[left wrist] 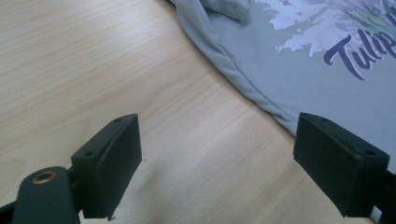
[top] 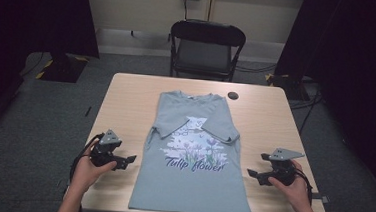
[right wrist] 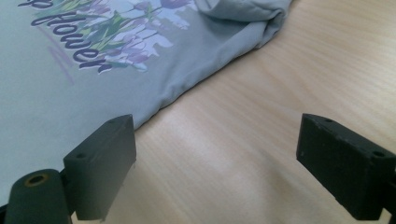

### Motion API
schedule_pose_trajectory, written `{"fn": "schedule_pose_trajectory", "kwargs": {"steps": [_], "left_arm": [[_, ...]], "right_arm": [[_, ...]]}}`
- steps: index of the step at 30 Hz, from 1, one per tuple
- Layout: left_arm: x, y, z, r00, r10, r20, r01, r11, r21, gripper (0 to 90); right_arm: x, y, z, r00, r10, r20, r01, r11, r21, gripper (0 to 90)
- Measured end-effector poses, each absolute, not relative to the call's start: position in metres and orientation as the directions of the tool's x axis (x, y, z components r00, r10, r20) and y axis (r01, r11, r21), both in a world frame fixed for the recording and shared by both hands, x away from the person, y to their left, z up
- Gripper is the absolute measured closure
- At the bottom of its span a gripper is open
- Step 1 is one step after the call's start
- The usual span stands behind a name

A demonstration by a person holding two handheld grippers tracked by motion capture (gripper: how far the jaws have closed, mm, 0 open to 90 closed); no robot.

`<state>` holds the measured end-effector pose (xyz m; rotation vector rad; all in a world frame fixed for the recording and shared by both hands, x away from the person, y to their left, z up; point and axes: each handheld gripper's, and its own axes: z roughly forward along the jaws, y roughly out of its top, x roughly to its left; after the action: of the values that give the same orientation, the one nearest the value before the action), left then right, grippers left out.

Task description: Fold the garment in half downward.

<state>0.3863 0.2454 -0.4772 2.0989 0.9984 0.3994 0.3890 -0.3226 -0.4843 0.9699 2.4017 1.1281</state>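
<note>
A grey T-shirt [top: 192, 156] with a "Tulip flower" print lies flat in the middle of the wooden table [top: 126, 101], both sleeves folded in over its front. My left gripper [top: 122, 162] hovers just left of the shirt's lower left side, open and holding nothing. In the left gripper view the shirt's side hem [left wrist: 243, 79] runs just ahead of the gripper [left wrist: 233, 168]. My right gripper [top: 257, 175] stands open to the right of the shirt. In the right gripper view the shirt's edge [right wrist: 187, 88] lies before the gripper [right wrist: 224, 168].
A small dark round object [top: 233, 95] sits on the table near the far edge, right of the collar. A black folding chair [top: 205, 49] stands behind the table. Bare wood lies on both sides of the shirt.
</note>
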Motion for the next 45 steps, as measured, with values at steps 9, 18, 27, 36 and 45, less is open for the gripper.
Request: {"fn": "schedule_pose_trajectory", "kwargs": {"steps": [9, 18, 27, 36, 45], "left_arm": [[0.401, 0.242, -0.470, 0.635, 0.770, -0.060, 0.526, -0.374, 0.764, 15.0], [0.414, 0.234, -0.464, 0.638, 0.767, -0.065, 0.522, -0.369, 0.769, 15.1], [0.430, 0.224, -0.459, 0.642, 0.764, -0.059, 0.521, -0.378, 0.765, 15.5], [0.444, 0.212, -0.453, 0.648, 0.760, -0.050, 0.516, -0.391, 0.762, 15.7], [0.457, 0.204, -0.453, 0.649, 0.758, -0.065, 0.519, -0.380, 0.766, 15.7]], "right_arm": [[0.403, -0.319, -0.480, -0.710, 0.704, 0.007, 0.454, 0.451, 0.768, 11.2], [0.417, -0.317, -0.475, -0.695, 0.719, 0.010, 0.461, 0.435, 0.773, 11.2], [0.432, -0.313, -0.472, -0.696, 0.717, 0.030, 0.471, 0.425, 0.773, 11.2], [0.444, -0.312, -0.465, -0.683, 0.729, 0.033, 0.479, 0.414, 0.774, 11.2], [0.453, -0.307, -0.465, -0.666, 0.745, 0.027, 0.482, 0.403, 0.777, 11.2]]}}
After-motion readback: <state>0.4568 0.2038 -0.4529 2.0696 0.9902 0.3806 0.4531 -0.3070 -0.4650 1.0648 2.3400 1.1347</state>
